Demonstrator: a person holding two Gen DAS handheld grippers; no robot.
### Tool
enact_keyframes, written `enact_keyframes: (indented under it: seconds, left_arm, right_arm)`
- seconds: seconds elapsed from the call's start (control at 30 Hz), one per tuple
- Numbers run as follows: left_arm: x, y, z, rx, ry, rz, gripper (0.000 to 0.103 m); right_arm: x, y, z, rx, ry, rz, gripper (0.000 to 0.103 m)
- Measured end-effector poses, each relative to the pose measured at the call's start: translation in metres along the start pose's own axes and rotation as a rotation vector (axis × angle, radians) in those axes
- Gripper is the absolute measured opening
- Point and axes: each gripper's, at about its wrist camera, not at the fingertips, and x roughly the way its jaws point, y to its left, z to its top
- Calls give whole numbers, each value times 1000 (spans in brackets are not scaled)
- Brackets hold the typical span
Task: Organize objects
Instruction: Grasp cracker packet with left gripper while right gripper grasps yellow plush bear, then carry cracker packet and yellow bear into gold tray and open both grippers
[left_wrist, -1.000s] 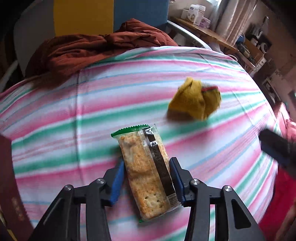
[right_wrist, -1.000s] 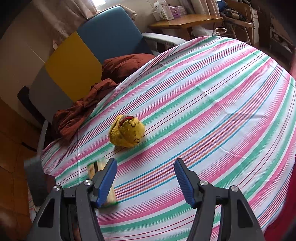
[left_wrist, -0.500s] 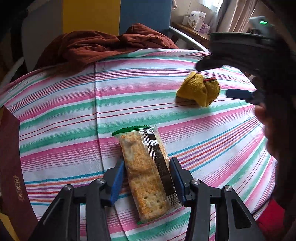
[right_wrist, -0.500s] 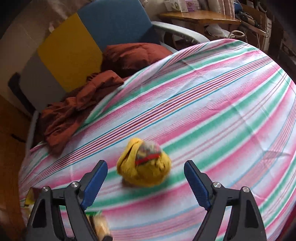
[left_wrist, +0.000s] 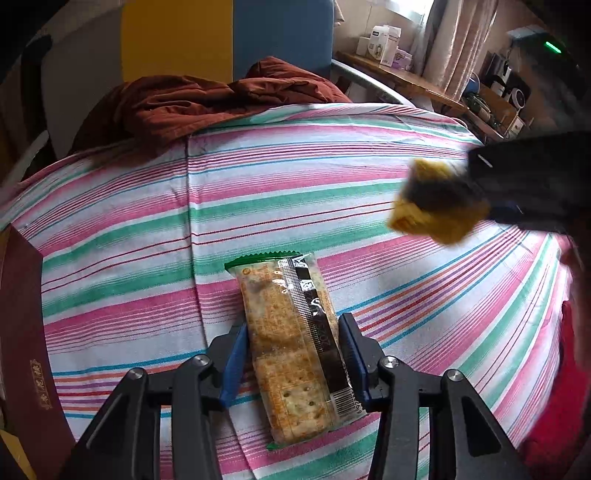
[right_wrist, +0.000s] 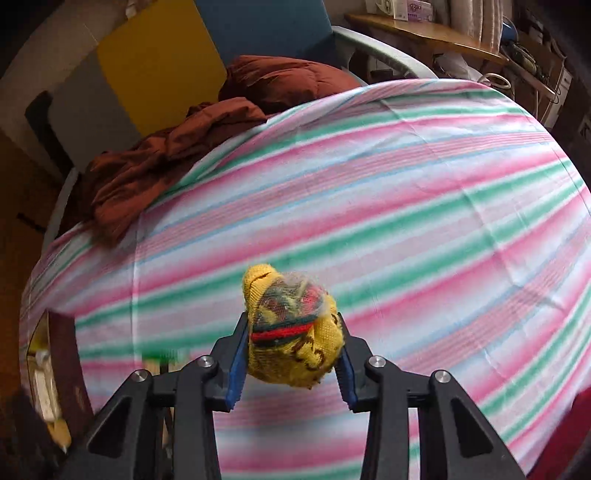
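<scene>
Grip confirmed on both sides: left gripper (left_wrist: 293, 363) clamps the cracker packet (left_wrist: 291, 347) over the striped cloth (left_wrist: 147, 258); right gripper (right_wrist: 291, 360), jaws just closing, pinches the yellow knitted bundle (right_wrist: 295, 328). Advice: lift the soft bundle slowly and keep the squeeze steady.

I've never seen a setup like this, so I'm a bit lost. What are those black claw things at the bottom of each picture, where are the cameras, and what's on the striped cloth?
There is no robot here: a person holds a two-finger clamp in each hand, and a wide-angle camera on each clamp looks forward along its fingers.

In the left clamp's view, the left gripper is shut on a cracker packet. In the other view, the right gripper has just closed on a yellow knitted bundle; whether the bundle is clear of the cloth is hard to tell.

Below them lies a striped tablecloth. A dark red box sits at its left edge, and rust-coloured fabric lies heaped at the far edge.
</scene>
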Motion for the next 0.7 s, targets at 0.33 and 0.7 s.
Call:
enact_keyframes:
  seconds: [0.33,0.7]
  left_arm:
    - [-51,-7,-14,61,-98,47,47]
    - [-122,15,-23,49,-231,65,48]
  right_arm:
    - [3,-2,-25,-7,-22,80,40]
    - [-1,4,-28,-46,-43,96,40]
